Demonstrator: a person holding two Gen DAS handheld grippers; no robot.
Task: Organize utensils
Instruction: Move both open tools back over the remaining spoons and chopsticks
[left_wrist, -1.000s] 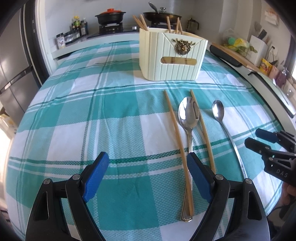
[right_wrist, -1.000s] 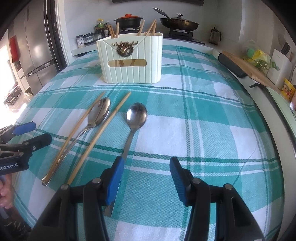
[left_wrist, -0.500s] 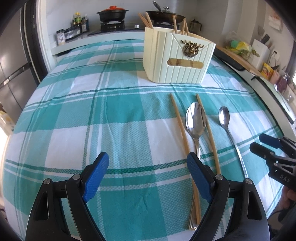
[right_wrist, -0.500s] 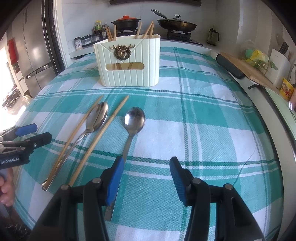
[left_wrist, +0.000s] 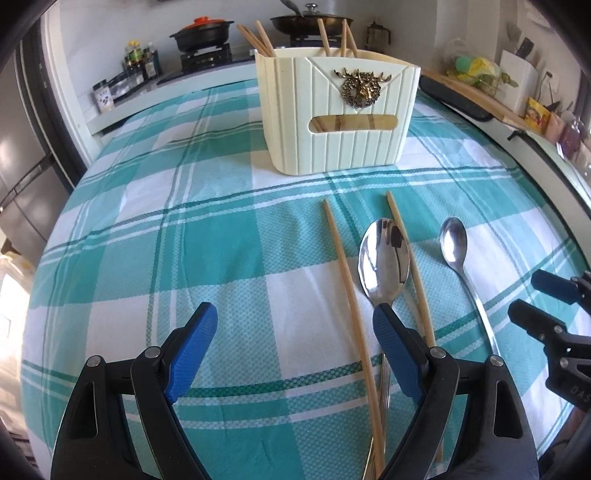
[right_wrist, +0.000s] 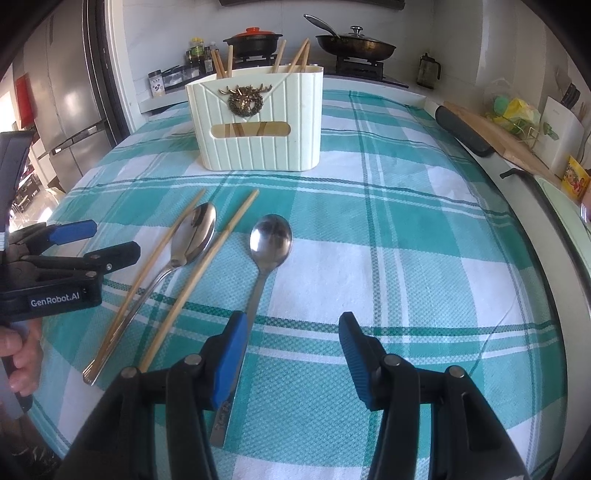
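Right wrist view: shiny spoons (right_wrist: 270, 239), wooden chopsticks (right_wrist: 201, 271) flat; both grippers (right_wrist: 291, 345) spread, empty.

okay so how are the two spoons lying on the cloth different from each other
The left spoon has a long oval bowl; the right spoon has a rounder one. The left spoon lies between the two loose chopsticks, while the right spoon lies apart, to their right. The left spoon's handle curves and flares; the right spoon's is flat and straight. Both are shiny metal, bowls up, pointing toward the cream holder.
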